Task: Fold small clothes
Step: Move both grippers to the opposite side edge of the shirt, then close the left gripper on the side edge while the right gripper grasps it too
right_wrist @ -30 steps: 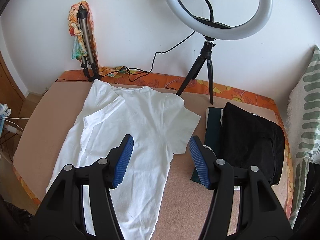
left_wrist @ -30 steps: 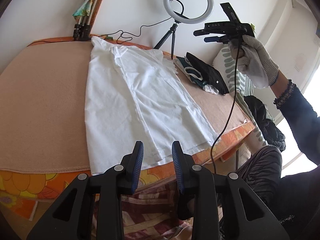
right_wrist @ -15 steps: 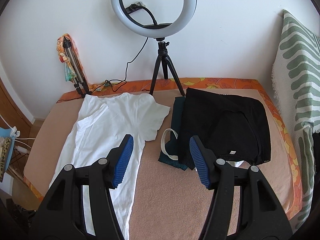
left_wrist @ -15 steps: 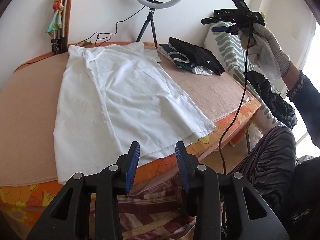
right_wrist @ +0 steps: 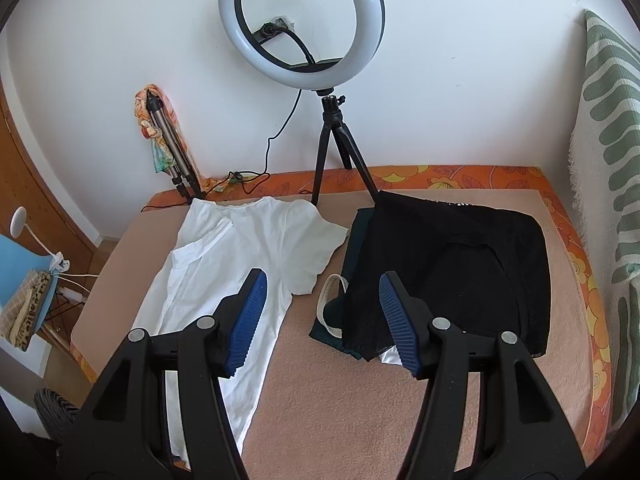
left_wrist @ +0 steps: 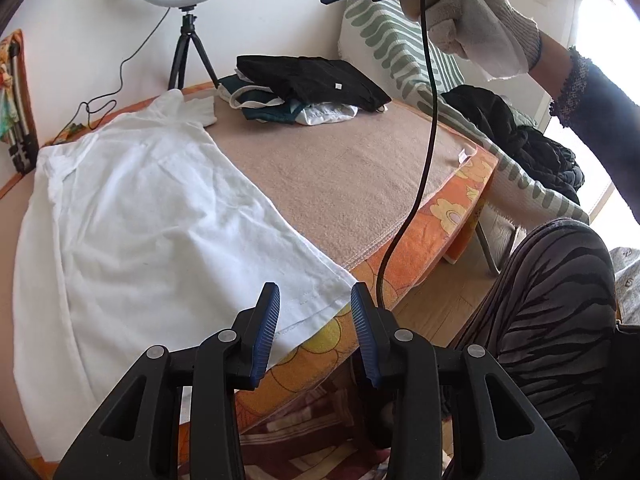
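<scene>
White t-shirt [left_wrist: 152, 216] lying flat on table [left_wrist: 344, 176]; left gripper [left_wrist: 315, 300] hovering at its hem, jaws parted, gripping nothing; right gripper [right_wrist: 320, 292] hovering above, jaws wide, holding nothing; black garment pile [right_wrist: 448, 264] sitting beside.

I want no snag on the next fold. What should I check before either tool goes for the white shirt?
1. Left tool open, holding nothing: ok.
2. Right tool open, holding nothing: ok.
3. White cotton T-shirt spread flat on the beige blanket: mostly ok; one sleeve is folded in.
4. Near hem corner exposed for a grasp: ok.
5. Black cable clear of the shirt: cannot tell; it hangs close to that corner.
6. Pile of folded dark clothes apart from the shirt: cannot tell; its sleeve reaches its edge.
</scene>
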Demonstrator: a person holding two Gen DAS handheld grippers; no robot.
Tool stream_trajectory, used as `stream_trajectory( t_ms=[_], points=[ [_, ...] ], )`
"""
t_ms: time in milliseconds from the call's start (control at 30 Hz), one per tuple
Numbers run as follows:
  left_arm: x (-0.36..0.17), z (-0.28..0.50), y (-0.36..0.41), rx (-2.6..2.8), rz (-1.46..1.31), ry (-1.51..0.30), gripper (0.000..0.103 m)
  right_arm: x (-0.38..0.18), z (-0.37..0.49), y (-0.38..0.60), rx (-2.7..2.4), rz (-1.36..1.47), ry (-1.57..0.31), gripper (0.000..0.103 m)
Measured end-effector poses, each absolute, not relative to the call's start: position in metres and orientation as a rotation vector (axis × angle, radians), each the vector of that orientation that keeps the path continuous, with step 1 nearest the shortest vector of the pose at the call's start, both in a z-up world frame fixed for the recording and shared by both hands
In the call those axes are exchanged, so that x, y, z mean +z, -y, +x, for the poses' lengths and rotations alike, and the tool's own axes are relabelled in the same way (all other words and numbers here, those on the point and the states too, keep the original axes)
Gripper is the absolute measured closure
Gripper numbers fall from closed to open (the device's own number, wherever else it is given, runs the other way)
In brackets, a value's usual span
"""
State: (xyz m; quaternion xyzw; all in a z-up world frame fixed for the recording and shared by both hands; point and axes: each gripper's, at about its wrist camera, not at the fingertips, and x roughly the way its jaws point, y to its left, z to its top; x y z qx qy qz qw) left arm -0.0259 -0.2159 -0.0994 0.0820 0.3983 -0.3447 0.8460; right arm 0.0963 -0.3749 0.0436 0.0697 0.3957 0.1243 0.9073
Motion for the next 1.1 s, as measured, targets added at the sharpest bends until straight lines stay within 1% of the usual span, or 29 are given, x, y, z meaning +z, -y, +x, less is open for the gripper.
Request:
stream_trajectory(
  t_ms=[233,367,467,567,633,667,767,867,933,1000,1033,1067,1100],
  points=[
    [-0.117,-0.021,0.237,-0.745,0.209,-0.897,0.067,0.044,0.105,0.4,0.223,0.16,-0.832,0.042],
    [-0.121,-0.017,0.241,-0.741,0.223,-0.906,0.066,0.038,0.095,0.406,0.16,0.069,-0.92,0.042],
    [-0.122,-0.013,0.246,-0.753,0.216,-0.912,0.066,0.052,0.071,0.413,0.122,-0.025,-0.917,0.042],
    [-0.123,-0.013,0.252,-0.767,0.212,-0.911,0.066,0.07,0.046,0.427,0.095,-0.027,-0.897,0.042],
    [-0.123,-0.014,0.256,-0.775,0.217,-0.907,0.062,0.077,0.034,0.433,0.073,-0.011,-0.884,0.034],
    [-0.124,-0.015,0.257,-0.777,0.217,-0.905,0.058,0.077,0.03,0.435,0.074,-0.006,-0.872,0.03],
    [-0.124,-0.015,0.259,-0.765,0.217,-0.898,0.057,0.063,0.029,0.429,0.091,-0.007,-0.867,0.028],
    [-0.125,-0.014,0.262,-0.746,0.249,-0.883,0.057,0.037,0.044,0.416,0.15,0.017,-0.881,0.028],
    [-0.126,-0.013,0.262,-0.726,0.268,-0.869,0.063,0.021,0.061,0.404,0.183,0.037,-0.888,0.028],
    [-0.127,-0.01,0.259,-0.715,0.265,-0.859,0.079,0.008,0.079,0.391,0.228,0.06,-0.888,0.028],
    [-0.127,-0.007,0.256,-0.72,0.246,-0.861,0.083,0.003,0.09,0.384,0.248,0.068,-0.889,0.028],
    [-0.127,-0.004,0.253,-0.732,0.218,-0.866,0.091,-0.002,0.1,0.378,0.265,0.077,-0.89,0.028],
    [-0.127,-0.001,0.249,-0.741,0.195,-0.873,0.094,-0.007,0.111,0.372,0.284,0.083,-0.894,0.028]
  ],
)
